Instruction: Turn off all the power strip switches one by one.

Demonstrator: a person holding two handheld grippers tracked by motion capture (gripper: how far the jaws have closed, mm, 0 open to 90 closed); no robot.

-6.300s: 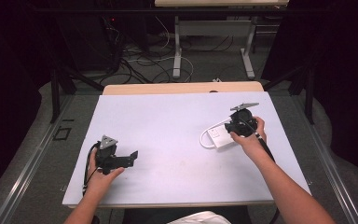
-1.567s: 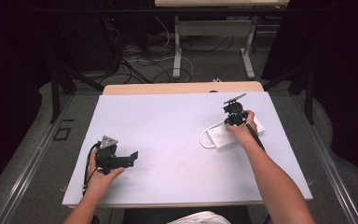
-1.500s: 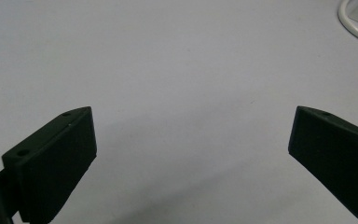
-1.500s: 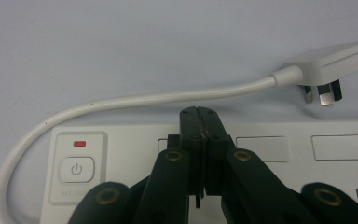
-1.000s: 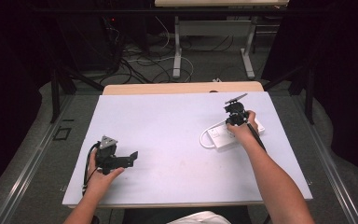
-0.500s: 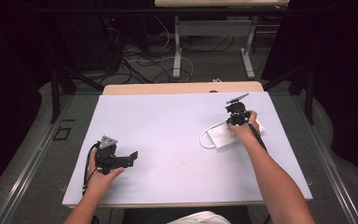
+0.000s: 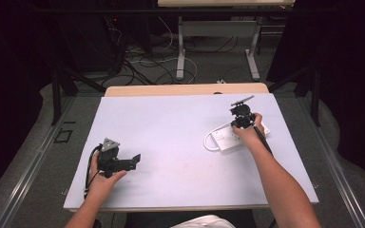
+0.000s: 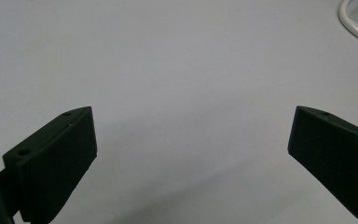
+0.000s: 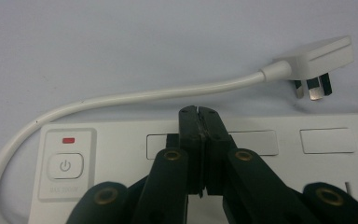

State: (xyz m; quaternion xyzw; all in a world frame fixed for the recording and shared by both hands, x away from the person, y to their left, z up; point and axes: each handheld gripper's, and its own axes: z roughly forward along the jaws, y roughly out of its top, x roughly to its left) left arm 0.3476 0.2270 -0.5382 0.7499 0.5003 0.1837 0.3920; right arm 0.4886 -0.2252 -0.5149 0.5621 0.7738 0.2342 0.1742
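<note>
right gripper (image 9: 199,112): jaws together, nothing between, tips over power strip (image 9: 261,158) between two covered sockets | switch (image 9: 65,166) left of tips | plug (image 9: 314,63) up-right of tips, beyond strip | left gripper (image 8: 191,140): jaws apart, nothing between, over bare table (image 8: 168,60), strip well apart

The left claw (image 7: 134,160) rests level with jaws spread wide; the right claw (image 9: 199,114) points down, jaws together.

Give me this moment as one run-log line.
right gripper: shut, tips over power strip, nothing between jaws | left gripper: open, empty, over bare table | plug: unplugged, lying beside strip
</note>
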